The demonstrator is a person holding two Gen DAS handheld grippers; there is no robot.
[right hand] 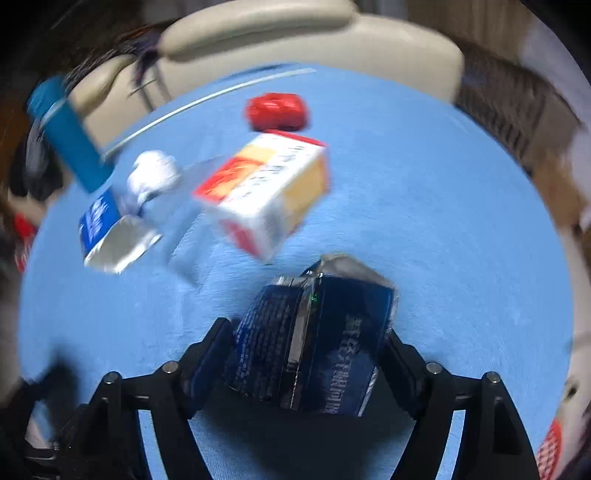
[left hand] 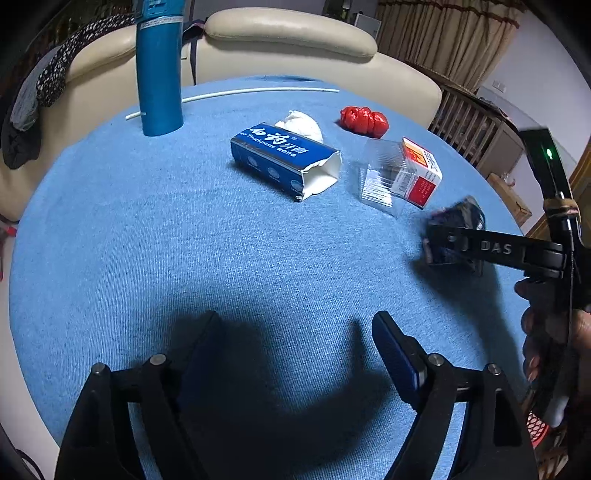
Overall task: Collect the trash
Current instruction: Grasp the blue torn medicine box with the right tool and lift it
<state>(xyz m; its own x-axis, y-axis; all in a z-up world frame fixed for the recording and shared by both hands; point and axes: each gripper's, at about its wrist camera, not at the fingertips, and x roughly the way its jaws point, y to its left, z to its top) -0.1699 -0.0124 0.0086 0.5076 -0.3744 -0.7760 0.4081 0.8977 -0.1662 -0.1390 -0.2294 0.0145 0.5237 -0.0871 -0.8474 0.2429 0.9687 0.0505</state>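
Note:
My right gripper (right hand: 306,332) is shut on a dark blue crumpled box (right hand: 314,343) and holds it just above the blue tablecloth; in the left wrist view this gripper (left hand: 439,240) and box (left hand: 458,221) are at the right. My left gripper (left hand: 295,321) is open and empty over the near cloth. On the cloth lie a blue toothpaste box (left hand: 284,158) (right hand: 99,225), a white crumpled tissue (left hand: 301,123) (right hand: 153,177), a red crumpled wrapper (left hand: 364,120) (right hand: 277,110), a clear plastic case (left hand: 380,173) and a red and white carton (left hand: 421,173) (right hand: 266,192).
A tall blue cylinder (left hand: 159,74) (right hand: 70,140) stands at the far left of the cloth. A thin white rod (left hand: 236,94) lies along the far edge. Cream sofa cushions (left hand: 288,33) sit behind the table. A red mesh basket (left hand: 537,428) shows low on the right.

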